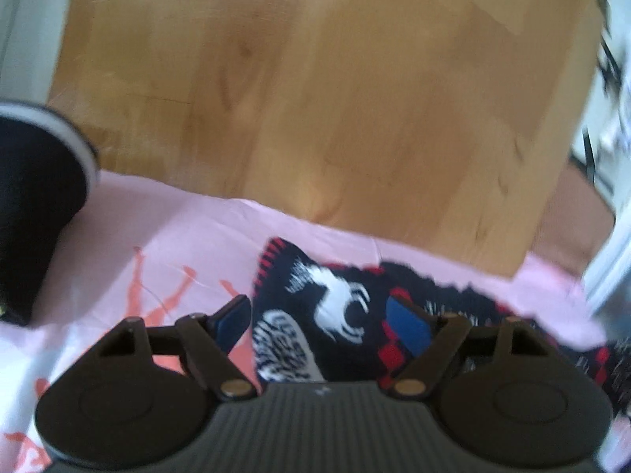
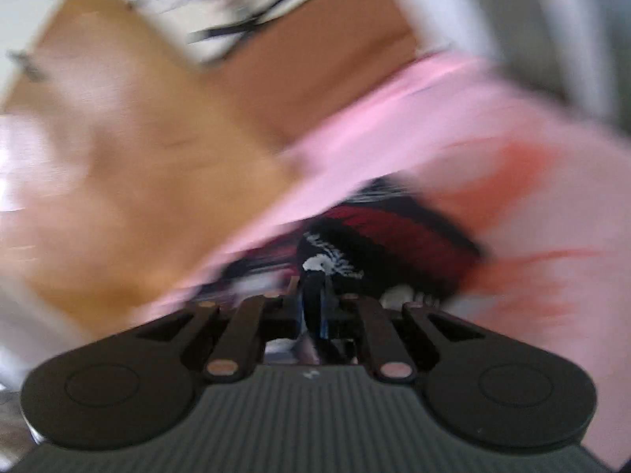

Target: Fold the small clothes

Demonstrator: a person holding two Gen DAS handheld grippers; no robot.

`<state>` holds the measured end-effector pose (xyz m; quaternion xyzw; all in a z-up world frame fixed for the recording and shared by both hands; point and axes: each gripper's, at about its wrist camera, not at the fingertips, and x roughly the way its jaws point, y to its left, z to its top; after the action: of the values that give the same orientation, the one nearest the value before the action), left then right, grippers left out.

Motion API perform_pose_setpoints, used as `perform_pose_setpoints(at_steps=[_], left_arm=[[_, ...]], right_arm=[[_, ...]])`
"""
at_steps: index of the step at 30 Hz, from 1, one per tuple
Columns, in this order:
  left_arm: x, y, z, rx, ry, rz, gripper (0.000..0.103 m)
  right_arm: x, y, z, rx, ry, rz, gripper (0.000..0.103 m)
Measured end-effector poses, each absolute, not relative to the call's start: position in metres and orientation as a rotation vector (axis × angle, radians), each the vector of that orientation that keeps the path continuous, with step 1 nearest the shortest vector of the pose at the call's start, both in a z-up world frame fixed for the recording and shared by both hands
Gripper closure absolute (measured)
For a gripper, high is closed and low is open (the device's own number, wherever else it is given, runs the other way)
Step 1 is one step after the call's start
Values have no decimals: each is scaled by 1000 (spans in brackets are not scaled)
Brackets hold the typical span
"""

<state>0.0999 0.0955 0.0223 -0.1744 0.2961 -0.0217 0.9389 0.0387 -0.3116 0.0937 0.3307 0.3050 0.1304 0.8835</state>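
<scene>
A dark knitted garment with red, white and black patterns (image 1: pixel 347 307) lies on a pink cloth (image 1: pixel 177 236) over a wooden table (image 1: pixel 315 98). My left gripper (image 1: pixel 321 323) is open, its blue-padded fingers (image 1: pixel 232 321) spread on either side of the garment's near end, just above it. In the blurred right wrist view my right gripper (image 2: pixel 313 295) is shut on a fold of the dark knitted garment (image 2: pixel 394 244), which bunches just past the fingertips over the pink cloth (image 2: pixel 434 126).
A dark cup with a white rim (image 1: pixel 43 181) stands on the pink cloth at the left. The wooden table's far edge and a white wall lie beyond. Brown flooring (image 2: pixel 315 59) shows past the table's corner.
</scene>
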Motion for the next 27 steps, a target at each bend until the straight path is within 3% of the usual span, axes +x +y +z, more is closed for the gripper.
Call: perform_pose_setpoints(at_steps=[4,9,11,13,14,20,27], left_arm=[[103,124,24,-467,602,-20,24],[105,147,26,-538,590,3,24],[106,152,25,-545,593,17,24],[108,157,23,-554,605,21,24],[109,158,22,-560,611,17,24],[109,140,21,-521,617,-35,24],[106,135,22,-508,605,-37,24]], right_arm=[[79,-229,120,650,671,497,95],[139,-140,110,655,743,579,95],[154,-114,94,628,770,533,89],[165,-101,77,575,854,513,60],[163,-99,71,542,866,493,59],[130,-139,79,526,763,488,58],[156,-100,61,441,924,556,58]])
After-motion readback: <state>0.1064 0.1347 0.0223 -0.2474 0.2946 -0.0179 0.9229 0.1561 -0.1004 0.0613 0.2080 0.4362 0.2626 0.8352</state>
